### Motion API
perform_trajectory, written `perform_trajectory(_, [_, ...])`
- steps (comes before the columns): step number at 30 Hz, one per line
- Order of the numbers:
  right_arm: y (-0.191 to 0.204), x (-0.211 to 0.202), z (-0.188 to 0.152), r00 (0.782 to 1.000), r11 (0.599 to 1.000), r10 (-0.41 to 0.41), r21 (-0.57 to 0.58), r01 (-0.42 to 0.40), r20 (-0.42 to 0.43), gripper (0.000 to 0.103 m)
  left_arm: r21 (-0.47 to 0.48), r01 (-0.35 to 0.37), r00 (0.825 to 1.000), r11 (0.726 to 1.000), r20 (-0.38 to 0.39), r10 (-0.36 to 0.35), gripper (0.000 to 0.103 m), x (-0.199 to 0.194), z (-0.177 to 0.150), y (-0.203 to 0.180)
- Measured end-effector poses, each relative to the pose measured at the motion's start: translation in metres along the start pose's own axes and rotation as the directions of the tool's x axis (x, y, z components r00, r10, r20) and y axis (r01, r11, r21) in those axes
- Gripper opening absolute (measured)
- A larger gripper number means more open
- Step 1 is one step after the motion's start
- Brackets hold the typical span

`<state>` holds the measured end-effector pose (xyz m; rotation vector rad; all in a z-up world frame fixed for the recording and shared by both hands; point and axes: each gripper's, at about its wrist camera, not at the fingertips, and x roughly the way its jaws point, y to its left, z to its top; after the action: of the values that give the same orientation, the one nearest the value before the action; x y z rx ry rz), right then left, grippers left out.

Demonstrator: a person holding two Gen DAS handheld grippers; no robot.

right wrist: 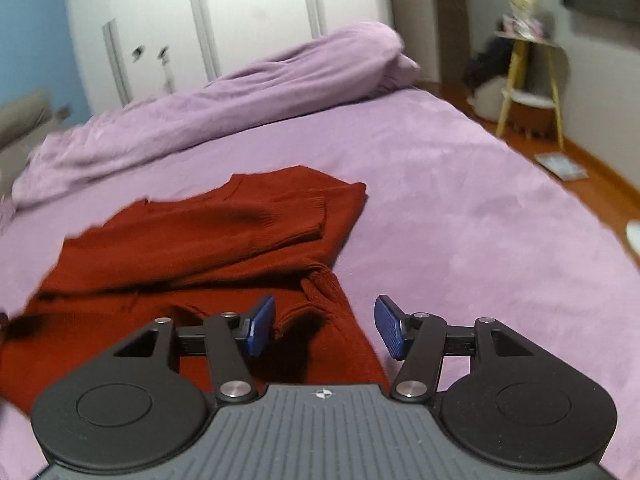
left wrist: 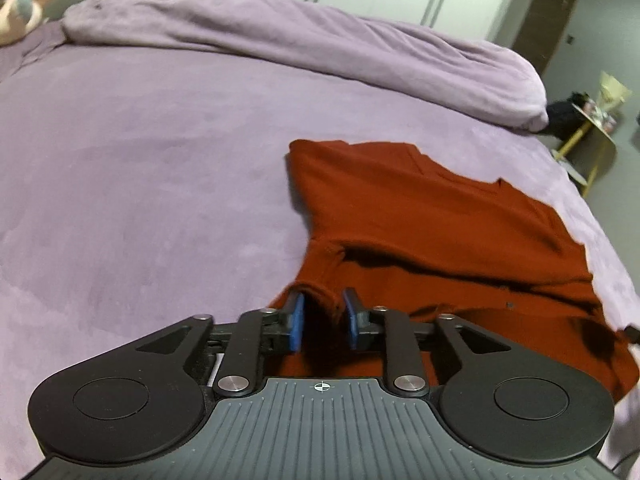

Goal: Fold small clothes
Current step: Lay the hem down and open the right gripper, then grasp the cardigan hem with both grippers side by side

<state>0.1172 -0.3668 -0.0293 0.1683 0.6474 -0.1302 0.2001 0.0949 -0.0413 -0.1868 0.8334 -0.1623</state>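
A rust-red knitted sweater lies partly folded on the lilac bed sheet, with one sleeve laid across its body. In the left wrist view my left gripper hovers over the sweater's near left edge. Its blue pads stand a little apart, with a fold of the knit between them that they do not pinch. In the right wrist view the sweater fills the left middle. My right gripper stands open above its near right edge, with cloth below the left pad and bare sheet below the right one.
A bunched lilac duvet runs along the far side of the bed. A plush toy sits at the far left. Past the bed's right edge stand a yellow-legged side table and wooden floor. White wardrobe doors stand behind.
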Motion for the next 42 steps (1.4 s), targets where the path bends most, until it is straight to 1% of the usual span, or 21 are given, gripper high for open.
perform_trajectory(1, [0.000, 0.001, 0.000, 1.000, 0.999, 0.020, -0.037, -0.021, -0.008, 0.055, 0.014, -0.012, 1.000, 1.000, 0.002, 0.012, 0.039, 0.002, 0.000, 0.001])
perform_trajectory(2, [0.001, 0.001, -0.001, 0.999, 0.997, 0.039, -0.073, -0.040, -0.016, 0.055, 0.029, -0.014, 1.000, 0.999, 0.006, 0.013, 0.040, 0.003, 0.000, 0.003])
perform_trajectory(4, [0.005, 0.005, -0.002, 0.997, 0.989, 0.066, -0.131, -0.070, -0.039, 0.055, 0.040, 0.024, 1.000, 0.999, 0.000, -0.024, 0.040, 0.003, 0.001, 0.007])
perform_trajectory(7, [0.007, 0.008, -0.002, 0.994, 0.981, 0.092, -0.169, -0.099, -0.050, 0.055, 0.009, 0.086, 0.996, 0.996, 0.028, -0.086, 0.043, -0.005, 0.003, 0.013])
perform_trajectory(9, [0.005, 0.006, 0.001, 0.994, 0.981, 0.100, -0.163, -0.106, -0.041, 0.055, 0.020, 0.094, 0.995, 0.995, 0.022, -0.095, 0.043, -0.006, 0.005, 0.014])
perform_trajectory(12, [0.000, -0.003, 0.004, 0.989, 0.982, 0.146, -0.124, -0.145, -0.001, 0.055, 0.036, 0.087, 0.995, 0.996, 0.048, -0.088, 0.044, -0.011, 0.008, 0.016])
perform_trajectory(14, [-0.002, -0.008, 0.004, 0.987, 0.982, 0.157, -0.107, -0.154, 0.019, 0.055, 0.032, 0.096, 0.994, 0.995, 0.039, -0.097, 0.044, -0.009, 0.009, 0.018])
perform_trajectory(17, [-0.008, -0.016, 0.007, 0.974, 0.975, 0.222, -0.033, -0.221, 0.047, 0.055, 0.013, 0.081, 0.994, 0.997, 0.069, -0.082, 0.045, -0.011, 0.011, 0.022])
perform_trajectory(18, [-0.008, -0.015, 0.007, 0.975, 0.976, 0.217, -0.037, -0.215, 0.049, 0.055, 0.001, 0.086, 0.994, 0.996, 0.072, -0.086, 0.045, -0.011, 0.012, 0.024])
perform_trajectory(19, [-0.005, -0.012, 0.006, 0.981, 0.980, 0.190, -0.064, -0.188, 0.039, 0.055, -0.014, 0.100, 0.993, 0.995, 0.066, -0.099, 0.045, -0.010, 0.012, 0.025])
perform_trajectory(21, [0.001, -0.002, 0.001, 0.991, 0.981, 0.136, -0.140, -0.135, 0.000, 0.055, -0.003, 0.119, 0.992, 0.993, 0.034, -0.119, 0.046, -0.004, 0.011, 0.024])
perform_trajectory(24, [0.005, 0.015, -0.003, 0.993, 0.979, 0.107, -0.169, -0.114, -0.054, 0.055, 0.119, 0.116, 0.993, 0.986, -0.036, -0.113, 0.054, 0.009, 0.005, 0.008])
perform_trajectory(26, [0.007, 0.022, -0.003, 0.993, 0.978, 0.099, -0.178, -0.109, -0.066, 0.052, 0.192, 0.078, 0.996, 0.978, -0.068, -0.066, 0.054, 0.019, 0.001, 0.000])
perform_trajectory(27, [0.008, 0.025, -0.002, 0.994, 0.977, 0.088, -0.190, -0.100, -0.069, 0.049, 0.200, 0.067, 0.996, 0.977, -0.074, -0.053, 0.054, 0.022, 0.000, -0.002])
perform_trajectory(28, [0.009, 0.027, -0.001, 0.994, 0.975, 0.086, -0.199, -0.099, -0.072, 0.041, 0.190, 0.071, 0.995, 0.979, -0.081, -0.056, 0.050, 0.025, 0.000, -0.001])
perform_trajectory(30, [0.010, 0.032, 0.000, 0.993, 0.971, 0.081, -0.216, -0.099, -0.091, 0.033, 0.158, 0.078, 0.994, 0.984, -0.086, -0.065, 0.048, 0.028, 0.000, 0.001])
perform_trajectory(32, [0.011, 0.036, 0.001, 0.991, 0.967, 0.076, -0.233, -0.101, -0.112, 0.018, 0.155, 0.069, 0.995, 0.986, -0.080, -0.057, 0.042, 0.028, -0.001, -0.001])
perform_trajectory(34, [0.010, 0.037, 0.002, 0.988, 0.968, 0.094, -0.222, -0.120, -0.125, 0.009, 0.169, 0.069, 0.995, 0.983, -0.078, -0.057, 0.027, 0.027, -0.002, -0.003])
perform_trajectory(37, [0.011, 0.032, 0.000, 0.989, 0.964, 0.106, -0.234, -0.128, -0.105, 0.008, 0.214, 0.052, 0.998, 0.976, -0.056, -0.040, 0.014, 0.022, -0.004, -0.008])
perform_trajectory(40, [0.014, 0.020, -0.001, 0.978, 0.954, 0.190, -0.220, -0.204, -0.081, 0.008, 0.232, 0.071, 0.997, 0.970, -0.041, -0.064, 0.012, 0.016, -0.005, -0.012])
perform_trajectory(42, [0.015, 0.019, -0.002, 0.972, 0.950, 0.220, -0.210, -0.233, -0.084, 0.008, 0.236, 0.094, 0.995, 0.967, -0.037, -0.088, 0.012, 0.014, -0.005, -0.015])
